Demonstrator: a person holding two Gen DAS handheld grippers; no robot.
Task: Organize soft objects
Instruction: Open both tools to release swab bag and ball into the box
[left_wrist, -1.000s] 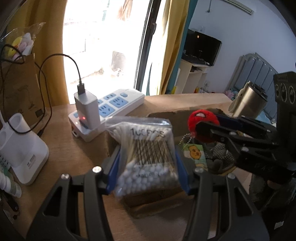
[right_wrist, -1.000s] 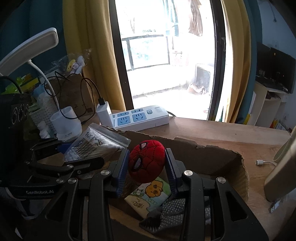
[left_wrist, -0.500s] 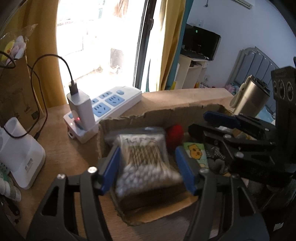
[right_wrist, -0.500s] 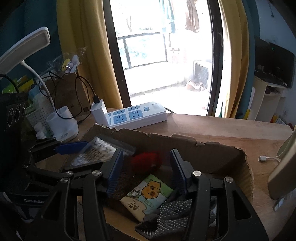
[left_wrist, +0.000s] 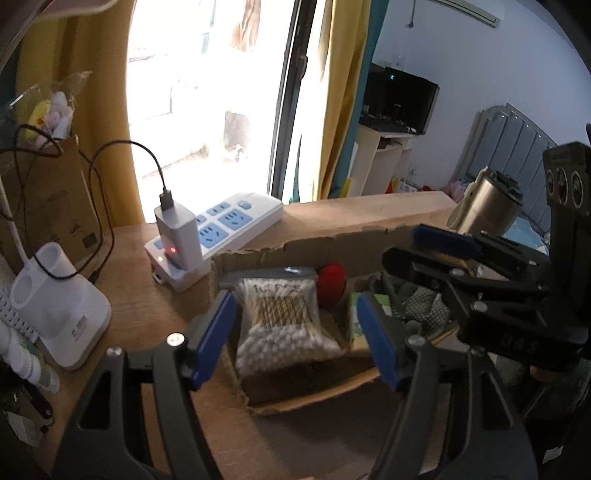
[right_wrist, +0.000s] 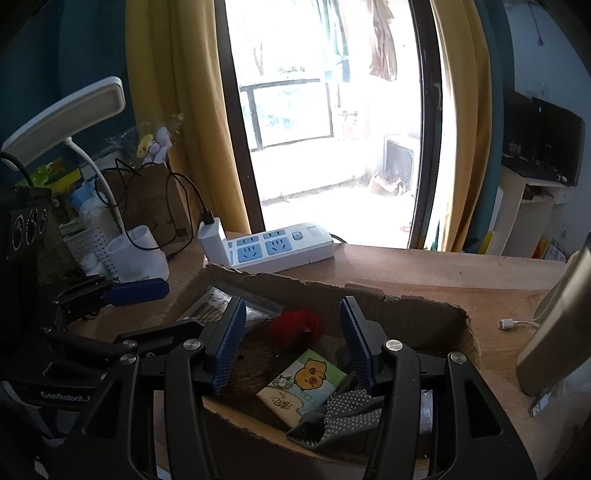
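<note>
A torn cardboard box (left_wrist: 332, 240) stands on the wooden desk. A clear bag of cotton swabs (left_wrist: 284, 317) lies in its left end. My left gripper (left_wrist: 294, 301) hovers over the bag with its jaws opening and both blue pads clear of it. A red plush ball (right_wrist: 295, 325) rests at the box's back wall, below and beyond my right gripper (right_wrist: 292, 306), which is open and holds nothing. A cartoon tissue pack (right_wrist: 303, 384) and grey dotted fabric (right_wrist: 343, 413) also lie in the box (right_wrist: 406, 310). The right wrist view shows the swab bag (right_wrist: 214, 306) partly hidden behind the left gripper (right_wrist: 147, 310).
A white power strip (left_wrist: 221, 225) with a plugged charger lies behind the box. A white holder (left_wrist: 59, 314) and small bottles stand at the left. A steel mug (left_wrist: 491, 206) stands at the right. A desk lamp (right_wrist: 62, 114) arches over the left, and a cable end (right_wrist: 513, 325) lies at the right.
The left gripper let go of the swab bag, which now lies in the box. The right gripper released the red plush ball into the box. Both grippers rose slightly.
</note>
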